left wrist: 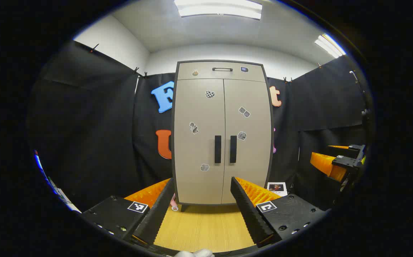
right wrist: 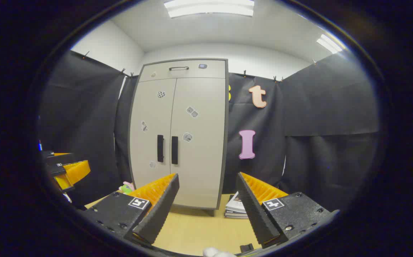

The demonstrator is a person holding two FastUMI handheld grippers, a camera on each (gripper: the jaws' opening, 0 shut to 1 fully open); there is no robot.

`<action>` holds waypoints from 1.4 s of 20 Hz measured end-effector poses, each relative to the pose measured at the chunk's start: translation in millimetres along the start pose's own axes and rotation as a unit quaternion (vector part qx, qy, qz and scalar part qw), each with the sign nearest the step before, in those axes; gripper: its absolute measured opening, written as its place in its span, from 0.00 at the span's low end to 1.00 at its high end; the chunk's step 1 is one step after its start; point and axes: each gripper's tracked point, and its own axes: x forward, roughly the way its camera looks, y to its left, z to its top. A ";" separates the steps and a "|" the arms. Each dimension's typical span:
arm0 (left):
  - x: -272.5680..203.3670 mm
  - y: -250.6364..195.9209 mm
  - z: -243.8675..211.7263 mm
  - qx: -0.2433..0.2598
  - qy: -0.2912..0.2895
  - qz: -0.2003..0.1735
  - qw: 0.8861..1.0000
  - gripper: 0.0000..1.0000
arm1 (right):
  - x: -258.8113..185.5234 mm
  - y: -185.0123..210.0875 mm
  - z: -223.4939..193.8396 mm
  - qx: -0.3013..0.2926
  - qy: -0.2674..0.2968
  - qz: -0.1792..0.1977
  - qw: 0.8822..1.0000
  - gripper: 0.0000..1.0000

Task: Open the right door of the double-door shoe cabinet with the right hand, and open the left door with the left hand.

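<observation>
A double-door shoe cabinet stands closed against the booth's black back wall, seen straight ahead in the left gripper view and off to the left in the right gripper view, with a wooden floor running up to its base. Both tasks remain undone: the right door and the left door sit flush, their seam unbroken. Two dark vertical handles, the left handle and the right handle, flank that seam at mid-height, neither one touched. The left hand-held gripper is released, its fingers spread wide and empty, well short of the cabinet and roughly centred on the seam. The right hand-held gripper is likewise released and holds nothing, also well back, aimed to the right of the doors. A stack of books lies on the floor by the cabinet's right corner. By the look of it, the approach to the handles has yet to begin.
</observation>
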 end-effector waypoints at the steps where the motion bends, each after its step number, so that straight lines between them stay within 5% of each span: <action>1: 0.3 -0.7 -0.8 -0.001 0.001 -0.002 1.000 0.94 | 0.2 -0.9 0.2 0.002 -0.001 -0.002 1.000 1.00; 18: 11.9 16.6 4.0 0.014 0.000 -0.007 1.000 0.95 | 9.3 10.6 -5.7 -0.006 0.013 -0.015 1.000 1.00; 28: -1.6 35.9 -4.7 0.020 0.014 0.009 1.000 0.95 | 91.6 52.7 -11.5 0.014 0.031 -0.003 0.999 1.00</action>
